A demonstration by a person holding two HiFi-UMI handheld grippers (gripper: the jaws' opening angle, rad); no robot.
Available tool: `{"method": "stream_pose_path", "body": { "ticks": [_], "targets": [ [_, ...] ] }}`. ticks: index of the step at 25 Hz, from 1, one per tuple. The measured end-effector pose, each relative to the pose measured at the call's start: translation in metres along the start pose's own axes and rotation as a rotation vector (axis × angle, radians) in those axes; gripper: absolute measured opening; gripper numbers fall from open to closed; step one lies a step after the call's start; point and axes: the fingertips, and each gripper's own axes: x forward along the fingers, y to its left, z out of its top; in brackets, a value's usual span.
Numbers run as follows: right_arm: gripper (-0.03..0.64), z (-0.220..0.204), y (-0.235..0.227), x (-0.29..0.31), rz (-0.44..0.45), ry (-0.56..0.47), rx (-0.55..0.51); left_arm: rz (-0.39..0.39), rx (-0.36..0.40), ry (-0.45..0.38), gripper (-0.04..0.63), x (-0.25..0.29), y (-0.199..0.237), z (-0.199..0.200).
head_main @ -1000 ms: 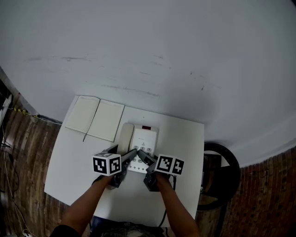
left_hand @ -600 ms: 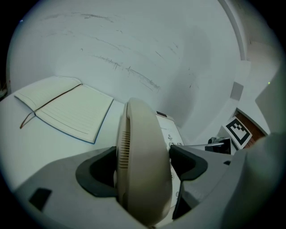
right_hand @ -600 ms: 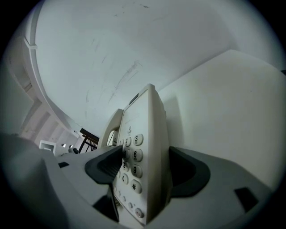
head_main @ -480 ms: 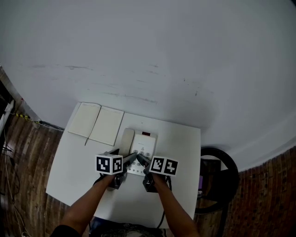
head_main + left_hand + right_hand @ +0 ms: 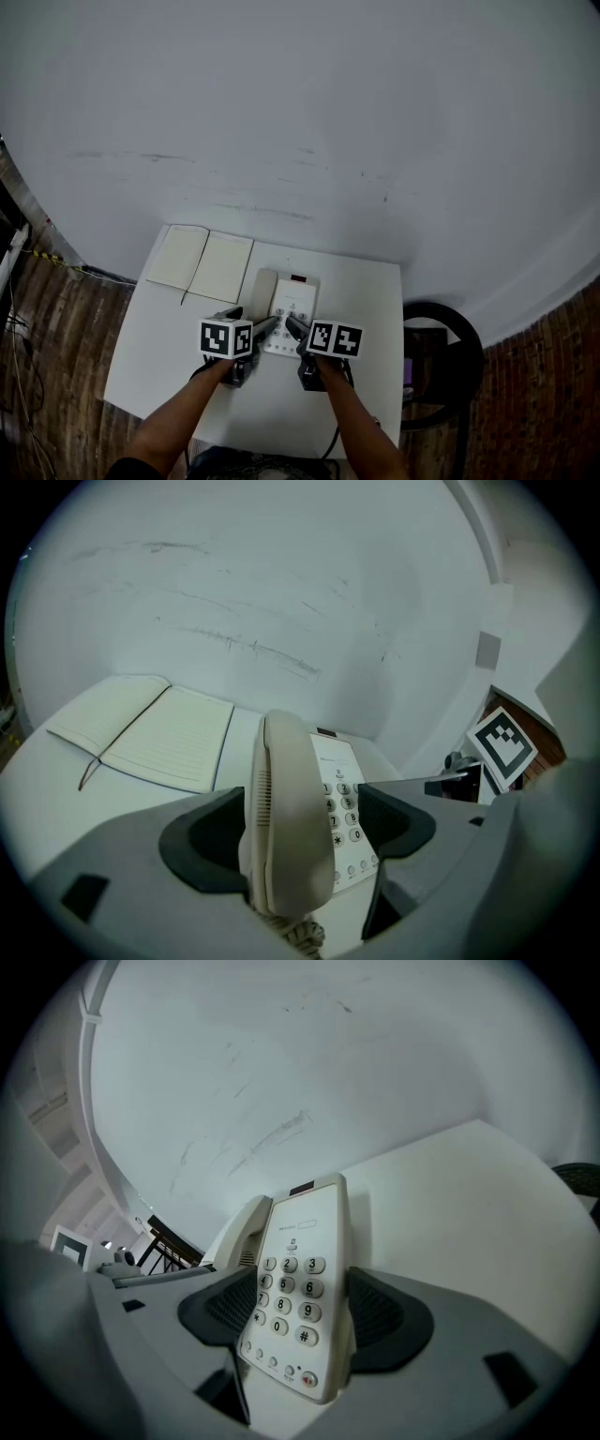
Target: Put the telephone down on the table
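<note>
A cream desk telephone [image 5: 294,306] lies flat on the white table [image 5: 159,361], its handset [image 5: 263,289] in the cradle on its left side. My left gripper [image 5: 266,326] is at the phone's near left corner. In the left gripper view its jaws straddle the handset [image 5: 286,799] with a gap on the right side, so the left gripper [image 5: 298,834] is open. My right gripper [image 5: 293,326] is at the phone's near edge. Its jaws have just been opening. The keypad body [image 5: 295,1283] stands between them, and the right gripper [image 5: 300,1324] is open.
An open notebook [image 5: 202,260] lies at the table's far left corner, also seen in the left gripper view [image 5: 155,728]. A dark round chair [image 5: 441,342] stands off the table's right side. A pale wall rises behind the table. Brick-patterned floor surrounds it.
Both grippers have lifted a little and drawn back slightly from the phone. The telephone stays flat on the table in the same spot. The head view has tilted, showing more wall.
</note>
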Motion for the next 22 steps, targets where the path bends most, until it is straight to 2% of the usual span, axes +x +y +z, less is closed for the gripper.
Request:
{"method": "stream_pose_path", "body": {
  "ticks": [8, 12, 14, 16, 22],
  "targets": [
    [0.229, 0.009, 0.028, -0.050, -0.051, -0.127, -0.072, -0.049, 0.066, -0.079, 0.380, -0.044, -0.015, 0.017],
    [0.179, 0.010, 0.051, -0.079, -0.062, -0.197, -0.124, -0.081, 0.140, -0.132, 0.362, -0.074, -0.030, 0.026],
    [0.157, 0.010, 0.062, -0.093, -0.061, -0.237, -0.149, -0.087, 0.188, -0.164, 0.333, -0.090, -0.037, 0.031],
    [0.132, 0.009, 0.074, -0.107, -0.062, -0.277, -0.178, -0.089, 0.230, -0.197, 0.272, -0.105, -0.041, 0.036],
    [0.077, 0.003, 0.109, -0.146, -0.034, -0.387, -0.239, -0.125, 0.291, -0.299, 0.218, -0.151, -0.056, 0.048]
  ]
}}
